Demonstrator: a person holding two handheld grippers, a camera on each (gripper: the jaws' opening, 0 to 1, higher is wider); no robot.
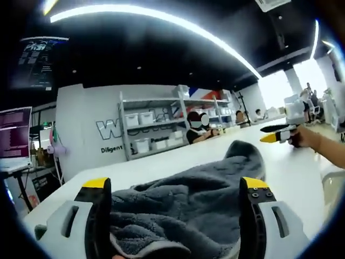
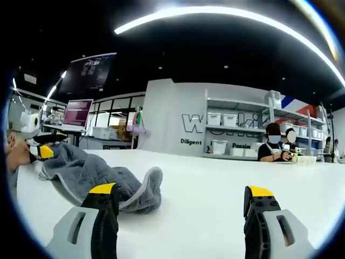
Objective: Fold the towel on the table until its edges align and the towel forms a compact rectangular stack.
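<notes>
Left gripper: jaws spread wide, black with yellow tips, rising from the bottom of the left gripper view. Nothing is clamped between them. The towel lies in the gap and beyond it; whether the inner jaw faces touch the cloth cannot be told.

Right gripper: jaws spread wide, hovering over bare white desk surface in the right gripper view. Nothing is held. In the left gripper view it appears at the far right, above the desk, gripped by a hand, well apart from the towel.

Towel: grey terry cloth with a lighter bound edge, lying crumpled and unfolded on the desk. In the left gripper view it starts at the near edge of the desk and runs away toward the far right, ending in a raised rounded hump. In the right gripper view the towel lies toward the left end of the desk, with one rounded end just beside the left-hand jaw tip of the right gripper.

Desk: long, white, smooth top.

Left gripper, as seen in the right gripper view: at the far left, at the end of the towel; jaw opening cannot be told from here.

Shelving: grey rack with white bins against the far wall.

Monitor: lit screen at the left of the room.

People: seated beyond the far edge of the desk.
</notes>
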